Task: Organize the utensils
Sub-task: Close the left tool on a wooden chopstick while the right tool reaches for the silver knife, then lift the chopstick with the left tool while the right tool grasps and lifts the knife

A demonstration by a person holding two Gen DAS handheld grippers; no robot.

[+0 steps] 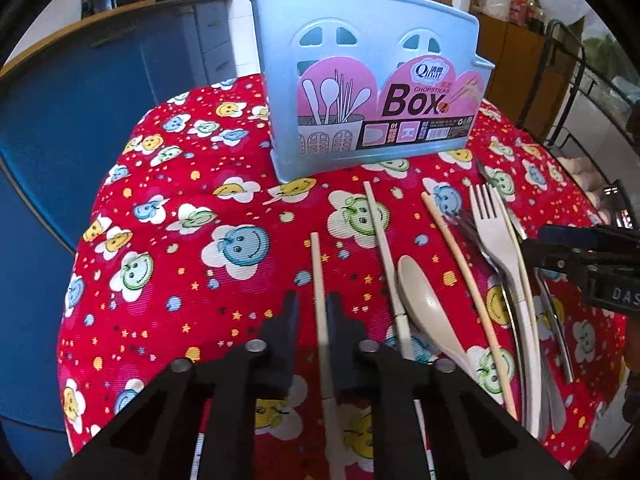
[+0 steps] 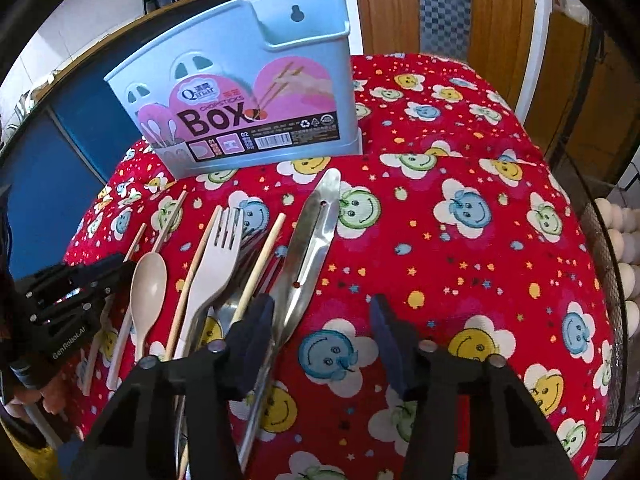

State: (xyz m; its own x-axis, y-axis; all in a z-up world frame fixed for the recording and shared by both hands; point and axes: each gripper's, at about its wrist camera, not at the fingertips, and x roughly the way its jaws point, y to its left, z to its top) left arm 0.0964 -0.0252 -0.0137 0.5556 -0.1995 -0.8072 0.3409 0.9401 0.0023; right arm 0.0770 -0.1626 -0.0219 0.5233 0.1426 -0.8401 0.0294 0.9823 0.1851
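Note:
A light blue chopsticks box [image 1: 360, 92] [image 2: 248, 96] stands upright at the far side of the red smiley tablecloth [image 1: 180, 240]. My left gripper [image 1: 314, 308] is shut on a pale chopstick [image 1: 318, 264] lying on the cloth. To its right lie more chopsticks, a beige spoon [image 1: 424, 300] [image 2: 148, 284] and a beige fork [image 1: 496, 232] [image 2: 216, 256] on top of metal cutlery. My right gripper [image 2: 322, 320] stands partly open over the handle of a long metal utensil [image 2: 312, 232]. The handle runs just inside its left finger [image 2: 260, 320]; the right finger is well apart from it.
A blue cabinet [image 1: 80, 120] stands beyond the table's left edge. A wire basket with eggs [image 2: 624, 248] sits off the right edge. Wooden doors [image 2: 388, 4] and dark appliances are behind the box. The cloth right of the metal utensil is bare.

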